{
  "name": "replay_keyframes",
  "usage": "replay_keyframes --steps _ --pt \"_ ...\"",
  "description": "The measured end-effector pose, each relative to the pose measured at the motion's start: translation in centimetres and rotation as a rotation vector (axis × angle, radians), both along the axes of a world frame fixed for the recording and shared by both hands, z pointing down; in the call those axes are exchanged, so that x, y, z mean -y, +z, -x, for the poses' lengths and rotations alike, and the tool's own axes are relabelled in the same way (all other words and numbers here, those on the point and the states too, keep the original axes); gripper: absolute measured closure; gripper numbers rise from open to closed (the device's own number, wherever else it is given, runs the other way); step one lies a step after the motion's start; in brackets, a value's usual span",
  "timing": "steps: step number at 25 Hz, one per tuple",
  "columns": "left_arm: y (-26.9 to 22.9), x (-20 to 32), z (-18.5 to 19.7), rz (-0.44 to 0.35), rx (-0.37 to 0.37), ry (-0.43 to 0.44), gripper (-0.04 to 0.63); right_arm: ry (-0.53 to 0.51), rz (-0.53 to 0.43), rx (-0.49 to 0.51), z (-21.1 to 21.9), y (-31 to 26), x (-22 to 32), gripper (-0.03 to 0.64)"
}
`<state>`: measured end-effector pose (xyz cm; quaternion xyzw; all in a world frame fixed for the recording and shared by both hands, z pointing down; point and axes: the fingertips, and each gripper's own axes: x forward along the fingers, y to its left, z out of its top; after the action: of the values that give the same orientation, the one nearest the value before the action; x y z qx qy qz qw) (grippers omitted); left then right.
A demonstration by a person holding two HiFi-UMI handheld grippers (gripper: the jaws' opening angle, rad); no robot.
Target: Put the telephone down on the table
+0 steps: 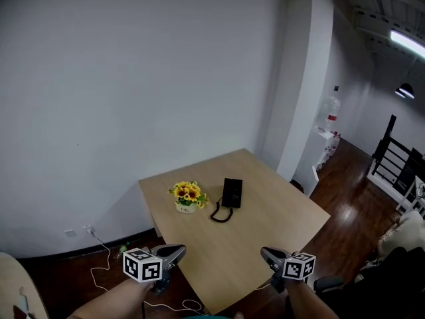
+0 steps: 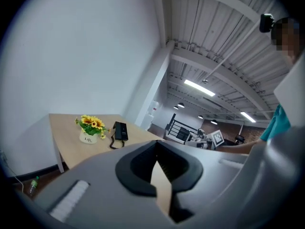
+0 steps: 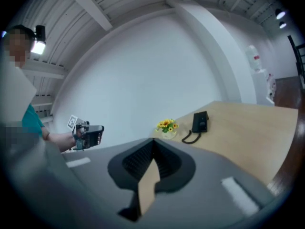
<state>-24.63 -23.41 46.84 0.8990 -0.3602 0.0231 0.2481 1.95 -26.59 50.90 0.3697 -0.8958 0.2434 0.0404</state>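
Observation:
A black telephone lies flat on the light wooden table near its far side, its coiled cord looped in front of it. It also shows in the left gripper view, telephone, and the right gripper view, telephone. My left gripper hangs shut and empty off the table's near left corner. My right gripper is held over the near right edge, jaws together with nothing between them. Both are well short of the telephone.
A small white pot of yellow sunflowers stands just left of the telephone. A white pillar and a water dispenser are behind the table at the right. White cables trail on the dark wood floor at the left.

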Motion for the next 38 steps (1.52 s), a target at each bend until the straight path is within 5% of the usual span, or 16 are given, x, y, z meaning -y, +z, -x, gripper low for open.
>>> replay_keyframes --steps 10,18,24,30,38 --pt "-3.1 -13.2 -2.2 -0.085 -0.015 -0.019 0.591 -0.05 -0.087 0.031 -1.7 -4.0 -11.0 0.615" --pt "-4.1 -24.0 -12.3 -0.091 -0.078 -0.076 0.591 -0.189 -0.12 0.023 -7.1 -3.7 -22.6 0.615" --pt "-4.7 -32.0 -18.6 -0.083 -0.034 -0.069 0.591 -0.274 -0.125 0.014 -10.3 -4.0 -29.8 0.615" --pt "-6.1 -37.9 -17.2 -0.107 -0.027 -0.113 0.591 -0.304 -0.145 0.021 -10.7 -5.4 -34.9 0.615" --pt "-6.2 -45.5 -10.4 -0.111 -0.063 -0.117 0.591 -0.245 -0.171 0.027 -6.7 -7.9 -40.5 0.615"
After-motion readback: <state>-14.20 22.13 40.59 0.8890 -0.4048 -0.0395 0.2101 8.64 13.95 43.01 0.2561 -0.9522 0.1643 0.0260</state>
